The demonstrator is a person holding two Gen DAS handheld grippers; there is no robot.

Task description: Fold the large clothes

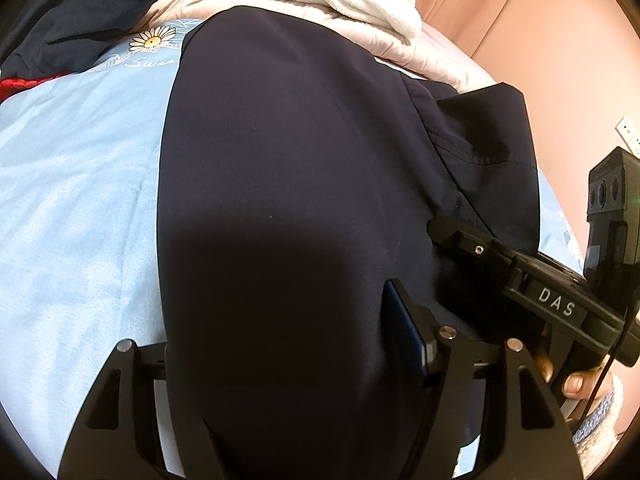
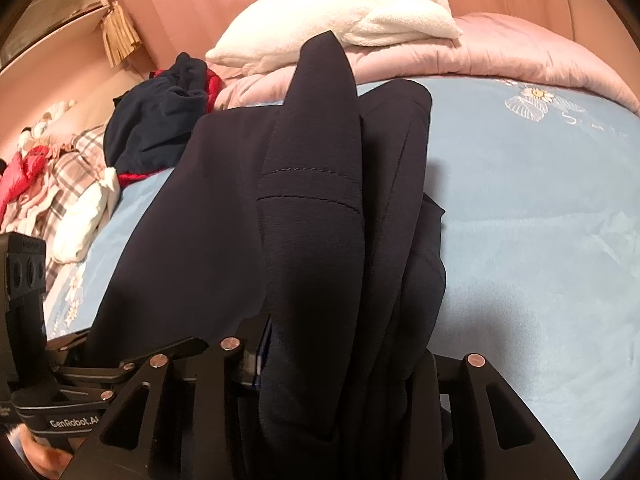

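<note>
A: Start close in. The left gripper (image 1: 288, 360) has the near end of the dark navy garment (image 1: 300, 168) running between its fingers; the blue pad lies flat against the cloth's right side, the other finger is hidden under it, so I read it as pinching a wide bunch, though I can't be certain

B: And the right gripper (image 2: 340, 368)?

A: It has the gathered edge of that garment (image 2: 320, 200) between its fingers, several layers thick. The left pad sits against the cloth; the far one is buried in the folds, so whether it truly presses I cannot tell

B: Where does the piece lie?

A: Stretched away from both grippers across the light blue bed sheet (image 1: 80, 200), its far end reaching the pink quilt (image 2: 500, 52) and the white blanket (image 2: 340, 12) stacked on it. A heap of other clothes (image 2: 160, 120) sits off to the left

B: How will it handle?

A: Soft and limp, I'd judge, with a smooth weave that may slide. It's long, so it has some drag and will sag between holds. The stitched hem and seam look the firmest places to take hold; a single loose layer would likely slip out
</note>
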